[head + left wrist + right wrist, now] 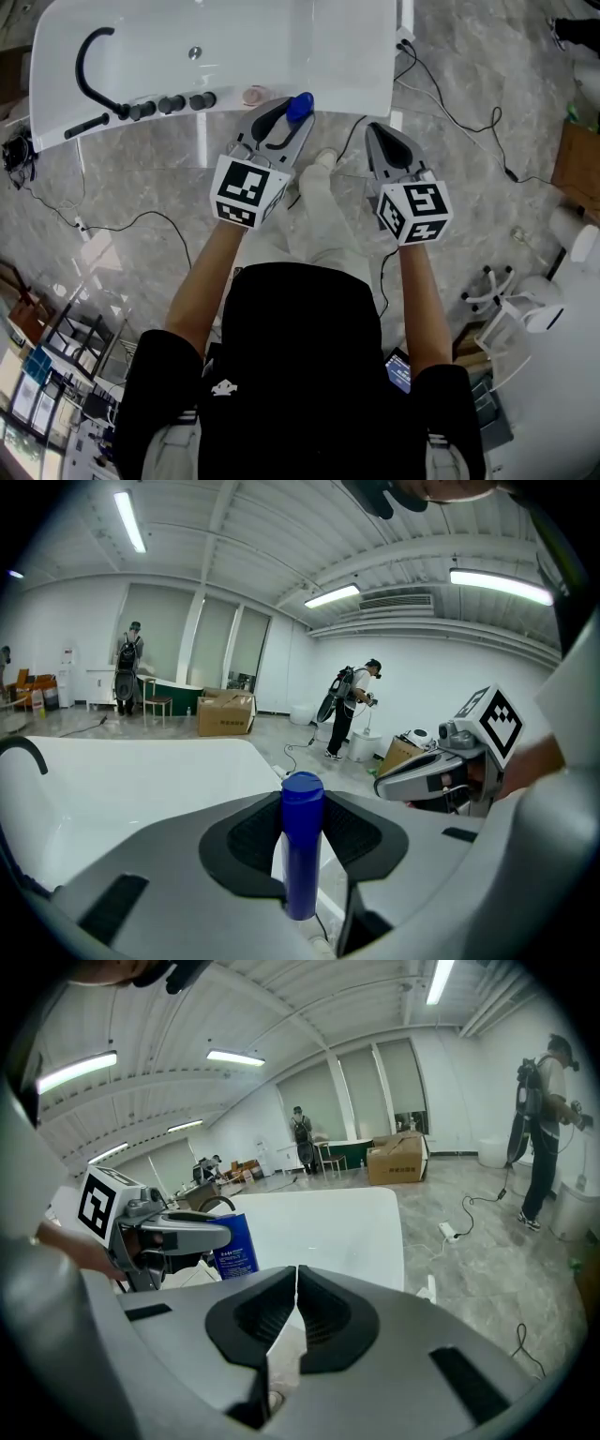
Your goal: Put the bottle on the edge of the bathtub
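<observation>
Left gripper (280, 125) pinches the blue bottle (300, 105) near the bathtub (281, 47) edge; right gripper (379, 137) is closed.

Print on bottle (238, 1251) illegible

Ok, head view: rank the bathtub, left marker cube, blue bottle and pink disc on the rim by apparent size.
1. bathtub.
2. left marker cube, though it sits nearer the camera.
3. blue bottle, seen mostly end-on, and pink disc look about alike; I won't rank them.
</observation>
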The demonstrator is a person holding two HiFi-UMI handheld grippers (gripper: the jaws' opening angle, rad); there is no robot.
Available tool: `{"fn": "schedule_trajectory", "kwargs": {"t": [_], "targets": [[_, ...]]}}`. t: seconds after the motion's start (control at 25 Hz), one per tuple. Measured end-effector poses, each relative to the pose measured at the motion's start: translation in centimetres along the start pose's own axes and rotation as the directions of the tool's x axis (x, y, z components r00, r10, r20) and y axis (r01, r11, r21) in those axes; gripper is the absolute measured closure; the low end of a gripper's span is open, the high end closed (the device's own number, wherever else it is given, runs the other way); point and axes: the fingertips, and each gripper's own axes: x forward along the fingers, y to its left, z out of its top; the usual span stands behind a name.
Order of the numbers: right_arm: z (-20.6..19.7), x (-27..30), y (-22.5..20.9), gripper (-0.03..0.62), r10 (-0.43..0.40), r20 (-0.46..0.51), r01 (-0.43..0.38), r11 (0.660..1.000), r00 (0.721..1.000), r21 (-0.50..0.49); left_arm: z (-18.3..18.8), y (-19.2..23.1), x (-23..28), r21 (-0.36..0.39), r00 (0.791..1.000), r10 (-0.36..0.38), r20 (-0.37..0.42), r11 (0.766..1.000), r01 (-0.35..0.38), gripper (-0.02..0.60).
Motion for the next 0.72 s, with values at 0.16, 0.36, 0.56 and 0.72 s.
{"fn": "schedule_trajectory", "kwargs": {"t": [0.16,0.36,0.56,0.72], "targets": [[-1.4,0.8,-0.8,0.569,0.002,-0.018,-0.002,1.000,1.000,0.016,-1.3,0.1,1.5,-0.014,1.000,0.001,-0.016,1.000,-0.001,0.436],[-3.0,1.7,-1.7,0.569,0.000,-0.038,0.001,0.999,0.999,0.041,-2.6,0.7,3.6,-0.024,1.000,0.006,-0.026,1.000,-0.007,0.436],[-4.5,2.4,-2.2,0.569,0.006,-0.061,-0.003,0.998,0.998,0.056,-4.1,0.7,5.2,-0.017,0.999,-0.002,-0.046,1.000,0.002,0.436],[-5.1,2.9,-3.0,0.569,0.003,-0.068,0.001,0.998,0.998,0.062,-4.8,0.7,6.3,0.001,0.998,-0.011,-0.062,1.000,0.011,0.437]]}}
